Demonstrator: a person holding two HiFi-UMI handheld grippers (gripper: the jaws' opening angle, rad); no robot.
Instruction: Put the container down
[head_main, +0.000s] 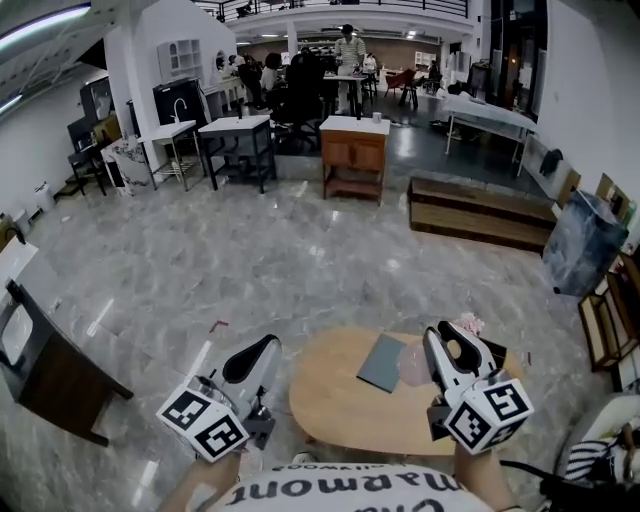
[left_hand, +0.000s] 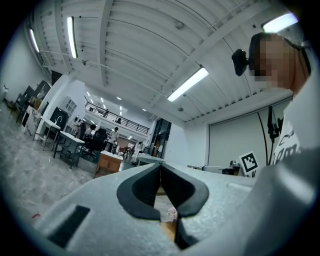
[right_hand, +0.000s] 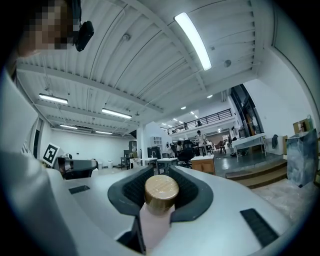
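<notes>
Here, one container (right_hand: 160, 200), one table (head_main: 330, 400), one grey mat (head_main: 382, 362).

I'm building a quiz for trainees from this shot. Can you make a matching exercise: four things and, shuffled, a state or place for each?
1. pink container
2. grey pad
3. left gripper
4. table

A. jaws together, nothing held
B. oval, light wood
C. clamped in the right gripper
D. lying flat on the table

Pairs: 1-C, 2-D, 3-A, 4-B
</notes>
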